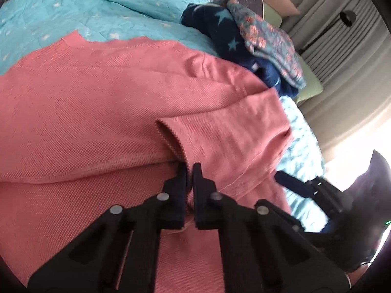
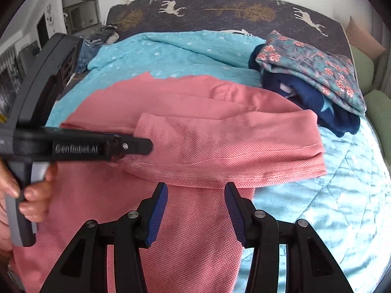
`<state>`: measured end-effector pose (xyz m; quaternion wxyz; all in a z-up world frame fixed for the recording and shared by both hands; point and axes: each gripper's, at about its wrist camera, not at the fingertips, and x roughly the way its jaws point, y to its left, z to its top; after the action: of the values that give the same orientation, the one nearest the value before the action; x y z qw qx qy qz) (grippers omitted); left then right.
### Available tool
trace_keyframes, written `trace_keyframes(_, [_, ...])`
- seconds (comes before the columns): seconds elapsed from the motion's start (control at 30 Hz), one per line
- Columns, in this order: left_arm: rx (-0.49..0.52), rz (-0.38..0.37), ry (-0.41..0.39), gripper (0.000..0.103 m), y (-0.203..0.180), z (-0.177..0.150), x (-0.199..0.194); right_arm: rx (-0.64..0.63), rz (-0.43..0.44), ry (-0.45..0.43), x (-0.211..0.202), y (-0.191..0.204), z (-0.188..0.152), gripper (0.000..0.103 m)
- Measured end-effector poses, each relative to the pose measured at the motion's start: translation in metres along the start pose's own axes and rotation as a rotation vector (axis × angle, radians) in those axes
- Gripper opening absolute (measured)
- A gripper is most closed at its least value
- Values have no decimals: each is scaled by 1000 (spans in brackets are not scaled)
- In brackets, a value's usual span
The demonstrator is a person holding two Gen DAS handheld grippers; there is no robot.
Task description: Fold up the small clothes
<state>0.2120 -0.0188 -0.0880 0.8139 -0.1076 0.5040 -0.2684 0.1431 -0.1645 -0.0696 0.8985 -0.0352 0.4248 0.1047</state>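
A pink knit shirt (image 1: 97,112) lies spread on the turquoise star quilt (image 1: 73,12); it also shows in the right wrist view (image 2: 195,232). My left gripper (image 1: 189,171) is shut on the shirt's sleeve cuff and holds the sleeve (image 2: 220,141) folded across the body. In the right wrist view the left gripper (image 2: 144,146) comes in from the left, held by a hand. My right gripper (image 2: 196,190) is open and empty, just above the shirt's near part, below the folded sleeve. It also shows at the right edge of the left wrist view (image 1: 293,183).
A pile of folded clothes, a floral piece (image 2: 317,73) on a navy star piece (image 2: 325,112), sits at the quilt's far right. A dark deer-print blanket (image 2: 220,12) covers the far end of the bed. Green cushions (image 2: 376,107) and curtains (image 1: 342,48) stand to the right.
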Motion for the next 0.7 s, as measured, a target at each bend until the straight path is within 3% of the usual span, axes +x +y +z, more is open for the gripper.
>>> trace_keyframes(0.17, [53, 28, -123, 5, -11, 7, -36, -8, -33, -26, -7, -1, -1, 51])
trace_keyframes(0.3, [95, 101, -197, 5, -11, 21, -58, -37, -79, -52, -15, 4, 1, 54])
trace_keyframes(0.7, [59, 230, -258, 5, 34, 41, -88, -84, -86, -83, -19, 16, 12, 59])
